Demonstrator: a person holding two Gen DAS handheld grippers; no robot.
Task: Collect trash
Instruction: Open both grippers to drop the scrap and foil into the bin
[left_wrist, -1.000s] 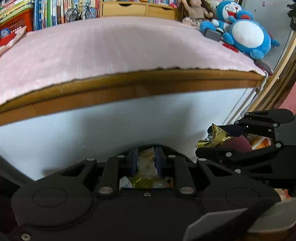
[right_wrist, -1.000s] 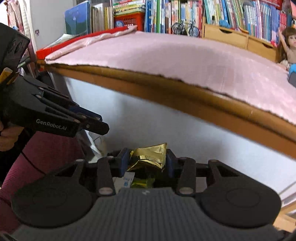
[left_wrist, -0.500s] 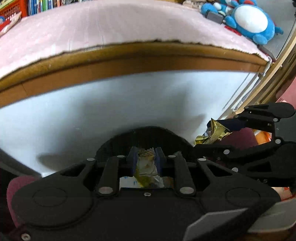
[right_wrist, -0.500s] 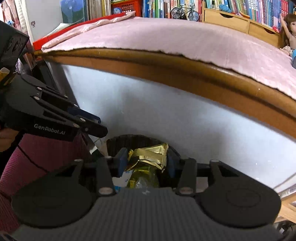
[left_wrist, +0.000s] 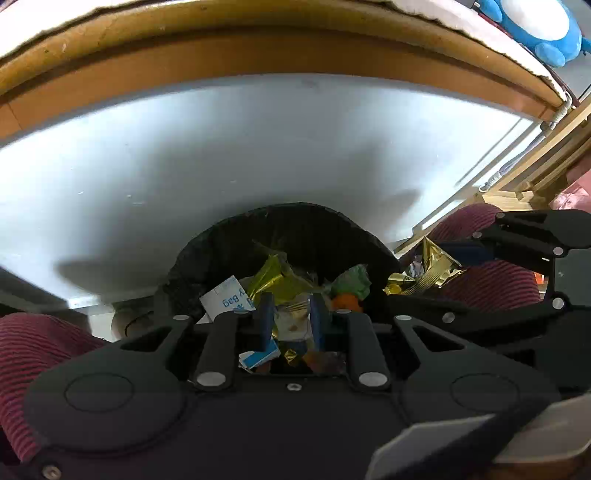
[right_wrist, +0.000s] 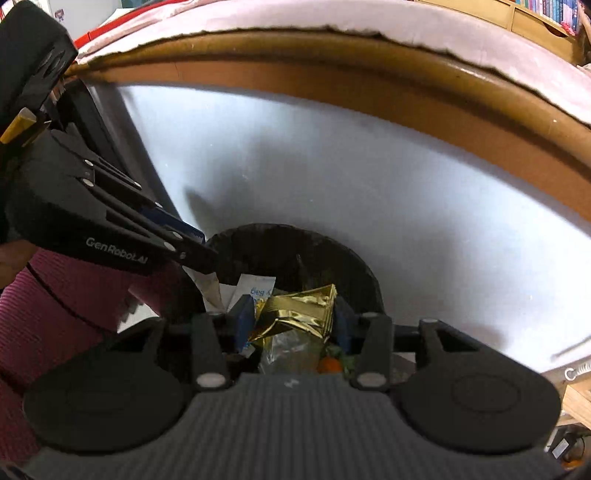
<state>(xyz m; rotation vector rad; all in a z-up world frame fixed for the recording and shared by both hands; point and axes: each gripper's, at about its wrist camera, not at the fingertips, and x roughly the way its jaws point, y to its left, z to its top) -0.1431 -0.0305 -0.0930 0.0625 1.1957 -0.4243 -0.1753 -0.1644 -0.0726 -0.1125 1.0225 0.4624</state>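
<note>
A black trash bin (left_wrist: 229, 236) (right_wrist: 354, 258) stands on the floor against a white panel, holding a white paper bag (left_wrist: 225, 299), a yellow-green wrapper (left_wrist: 269, 277), a green wrapper (left_wrist: 351, 280) and other scraps. My left gripper (left_wrist: 291, 308) (right_wrist: 205, 258) hangs over the bin's near rim, shut on a pale snack wrapper (left_wrist: 293, 321). My right gripper (right_wrist: 293, 308) (left_wrist: 432, 275) is just right of it over the rim, shut on a crumpled gold foil wrapper (right_wrist: 301, 308) (left_wrist: 430, 267).
Above the bin runs the wooden table edge (left_wrist: 258, 48) with a pink cloth (right_wrist: 332, 14). A blue plush toy (left_wrist: 532, 22) lies at its far right. A person's knees in dark red striped trousers (left_wrist: 33, 343) (left_wrist: 491, 280) flank the bin. Wooden slats (left_wrist: 535, 162) stand at the right.
Both grippers have dropped and tilted downward, so the tabletop has slid out of view and the bin's opening shows fully. Each still holds its wrapper.
</note>
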